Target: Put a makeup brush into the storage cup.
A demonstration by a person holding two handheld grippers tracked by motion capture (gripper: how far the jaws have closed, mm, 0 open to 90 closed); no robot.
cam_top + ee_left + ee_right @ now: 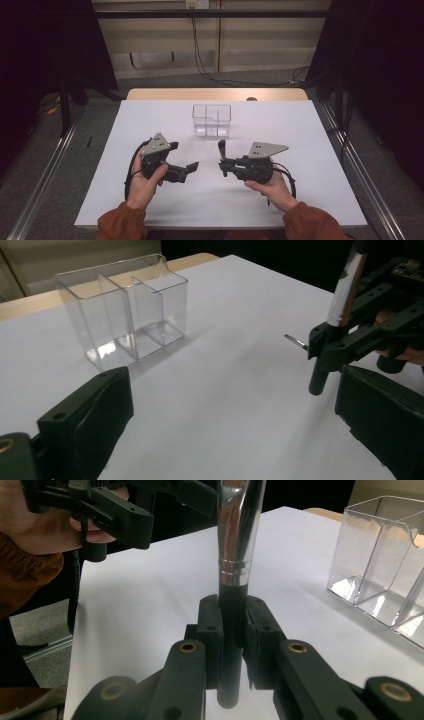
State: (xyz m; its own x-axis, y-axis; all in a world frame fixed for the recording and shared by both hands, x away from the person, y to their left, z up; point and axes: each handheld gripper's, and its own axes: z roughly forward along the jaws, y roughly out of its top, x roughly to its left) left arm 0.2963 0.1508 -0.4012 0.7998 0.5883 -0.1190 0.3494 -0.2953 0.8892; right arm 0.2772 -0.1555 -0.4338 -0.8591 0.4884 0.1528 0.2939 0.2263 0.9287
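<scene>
One thing is in hand — a makeup brush with a black handle and silver ferrule (235,545), clamped upright by its handle in the right gripper (223,165), near the clear plastic three-compartment organizer (212,120). The left gripper (192,167) stands wide open, holding nothing. The organizer looks empty, though glare blurs it — placing the brush is probably what is left.
</scene>
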